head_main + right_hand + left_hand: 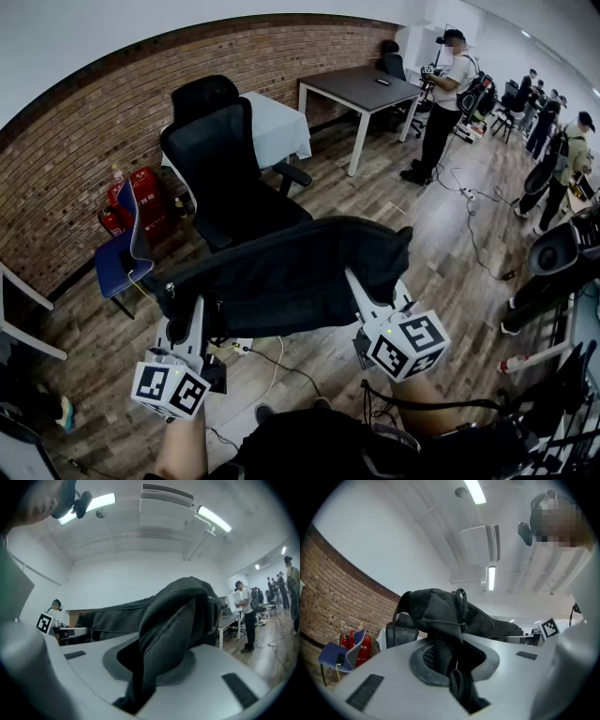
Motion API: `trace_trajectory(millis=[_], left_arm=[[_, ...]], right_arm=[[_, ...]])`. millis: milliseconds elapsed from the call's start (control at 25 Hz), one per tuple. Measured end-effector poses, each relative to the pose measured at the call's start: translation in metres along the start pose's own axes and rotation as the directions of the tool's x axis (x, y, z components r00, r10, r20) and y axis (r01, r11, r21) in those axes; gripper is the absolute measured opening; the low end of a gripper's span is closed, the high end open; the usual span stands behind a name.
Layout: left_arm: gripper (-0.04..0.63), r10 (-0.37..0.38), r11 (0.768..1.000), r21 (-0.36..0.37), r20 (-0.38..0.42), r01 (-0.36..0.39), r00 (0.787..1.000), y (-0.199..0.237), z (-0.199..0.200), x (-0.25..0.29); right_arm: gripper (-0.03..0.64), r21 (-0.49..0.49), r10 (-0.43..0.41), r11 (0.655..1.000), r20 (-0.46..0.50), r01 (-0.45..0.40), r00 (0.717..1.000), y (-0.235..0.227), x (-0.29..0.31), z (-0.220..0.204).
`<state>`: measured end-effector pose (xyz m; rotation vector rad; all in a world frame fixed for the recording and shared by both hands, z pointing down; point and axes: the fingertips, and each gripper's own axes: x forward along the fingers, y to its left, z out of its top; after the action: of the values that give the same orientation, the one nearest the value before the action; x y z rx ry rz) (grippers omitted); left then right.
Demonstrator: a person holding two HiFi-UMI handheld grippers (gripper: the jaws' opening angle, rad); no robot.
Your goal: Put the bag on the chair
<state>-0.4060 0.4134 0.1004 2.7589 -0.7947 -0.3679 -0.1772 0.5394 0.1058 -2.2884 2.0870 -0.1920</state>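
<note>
The black bag (291,272) hangs in the air, stretched between the two tools, in front of the black office chair (230,159) and clear of its seat. The left tool (194,314) is clamped on fabric and a strap at one end, the right tool (361,286) on a padded fold at the other. This looks like the carry step; next the bag should go forward over the seat, then down until it rests, before either tool lets go
</note>
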Motion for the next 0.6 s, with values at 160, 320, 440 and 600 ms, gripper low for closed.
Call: trace_trajectory(millis=[160,320,440,600], left_arm=[[0.052,-0.005,1.0,0.001,-0.005,0.005,1.0,-0.0045,-0.0003,0.0017],[0.052,-0.014,1.0,0.001,-0.004,0.014,1.0,-0.0049,-0.0004,0.0039],[0.052,-0.022,1.0,0.002,-0.002,0.022,1.0,-0.005,0.0001,0.0053],[0.052,-0.033,0.999,0.001,-0.004,0.033,0.999,-0.0067,0.0017,0.0052]], right_arm=[[0.067,0.007,-0.01,1.0,-0.003,0.01,1.0,-0.0035,-0.0031,-0.0005],[0.067,0.011,-0.019,1.0,0.001,0.019,1.0,-0.0047,-0.0041,-0.0022],[0.067,0.013,-0.018,1.0,0.014,0.018,1.0,-0.0058,-0.0036,-0.0042],[0.066,0.013,-0.04,0.999,0.007,0.04,0.999,-0.0044,-0.0075,-0.0004]])
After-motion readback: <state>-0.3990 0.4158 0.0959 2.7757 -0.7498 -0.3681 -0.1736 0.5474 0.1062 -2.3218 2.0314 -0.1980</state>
